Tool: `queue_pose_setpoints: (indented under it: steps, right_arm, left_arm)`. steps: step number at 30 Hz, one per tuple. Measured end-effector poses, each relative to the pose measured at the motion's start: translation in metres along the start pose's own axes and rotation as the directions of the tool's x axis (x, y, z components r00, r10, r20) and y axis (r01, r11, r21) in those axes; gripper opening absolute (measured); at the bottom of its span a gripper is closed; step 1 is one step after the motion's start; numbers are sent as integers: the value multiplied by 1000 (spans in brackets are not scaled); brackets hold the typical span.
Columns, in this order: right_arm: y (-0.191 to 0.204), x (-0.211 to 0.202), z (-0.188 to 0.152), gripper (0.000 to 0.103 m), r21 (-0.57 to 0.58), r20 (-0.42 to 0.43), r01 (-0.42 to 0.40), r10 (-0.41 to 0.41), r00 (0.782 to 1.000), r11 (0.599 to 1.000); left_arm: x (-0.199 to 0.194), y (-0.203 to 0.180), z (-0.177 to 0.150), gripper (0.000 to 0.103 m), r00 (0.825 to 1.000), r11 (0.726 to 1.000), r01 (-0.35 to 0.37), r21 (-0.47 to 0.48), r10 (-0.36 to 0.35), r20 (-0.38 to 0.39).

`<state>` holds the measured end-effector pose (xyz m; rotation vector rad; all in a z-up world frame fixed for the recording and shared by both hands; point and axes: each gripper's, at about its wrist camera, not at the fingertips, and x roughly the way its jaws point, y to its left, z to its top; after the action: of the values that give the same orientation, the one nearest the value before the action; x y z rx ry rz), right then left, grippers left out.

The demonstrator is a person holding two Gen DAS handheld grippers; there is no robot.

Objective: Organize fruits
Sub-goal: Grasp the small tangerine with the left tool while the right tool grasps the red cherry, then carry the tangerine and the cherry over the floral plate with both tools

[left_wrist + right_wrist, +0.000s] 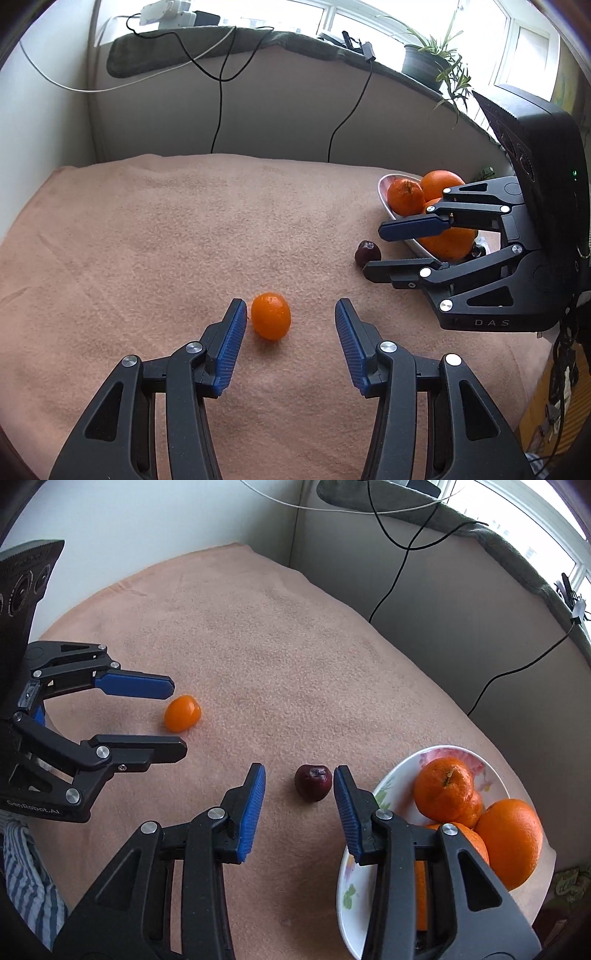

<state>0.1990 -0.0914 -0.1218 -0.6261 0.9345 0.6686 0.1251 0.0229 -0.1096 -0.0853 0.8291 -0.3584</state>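
Note:
A small orange kumquat (270, 315) lies on the pink cloth, just inside my open left gripper (290, 309), close to its left finger; it also shows in the right wrist view (182, 713). A dark red cherry (313, 782) lies between the tips of my open right gripper (299, 781), near the right finger. In the left wrist view the cherry (367, 252) sits by the right gripper (373, 253). A white flowered bowl (391, 782) holds several oranges (445, 788). The left gripper (177, 718) is open around the kumquat.
The pink cloth (166, 229) covers the table, which ends at grey walls at the back. Black cables (218, 110) hang down the wall. A potted plant (428, 62) stands on the sill. The bowl (384, 184) sits at the table's right side.

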Motion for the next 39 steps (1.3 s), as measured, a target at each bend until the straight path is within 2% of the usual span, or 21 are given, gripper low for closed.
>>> queue_pose_setpoints:
  steps: [6, 9, 12, 15, 21, 33, 34, 39]
  right_arm:
    - [0, 12, 5, 40, -65, -66, 21, -26, 997, 998]
    - [0, 16, 8, 33, -75, -86, 17, -24, 996, 997]
    - [2, 21, 13, 31, -92, -104, 19, -28, 994, 996]
    - [5, 28, 14, 26, -107, -119, 21, -34, 992, 994]
    - [9, 20, 16, 25, -78, -75, 13, -18, 997, 997]
    - [3, -14, 9, 25, 7, 31, -26, 26, 999, 1000]
    - [-3, -22, -2, 25, 18, 43, -28, 27, 999, 999]
    - [-17, -38, -11, 25, 72, 91, -29, 22, 996, 997]
  left_arm:
    - [7, 0, 1, 49, 1000, 1000, -5, 5, 5, -18]
    - [9, 0, 2, 49, 1000, 1000, -10, 11, 11, -25]
    - [11, 0, 2, 49, 999, 1000, -16, 19, 16, -32]
    - [16, 0, 2, 43, 999, 999, -21, 24, 22, -41]
    - [23, 1, 3, 22, 999, 999, -28, 26, 30, -45]
    - [9, -5, 4, 22, 1000, 999, -27, 24, 27, -8]
    - [7, -8, 5, 22, 1000, 999, -24, 27, 24, -3]
    - [-2, -23, 14, 22, 1000, 998, -11, 54, 10, 28]
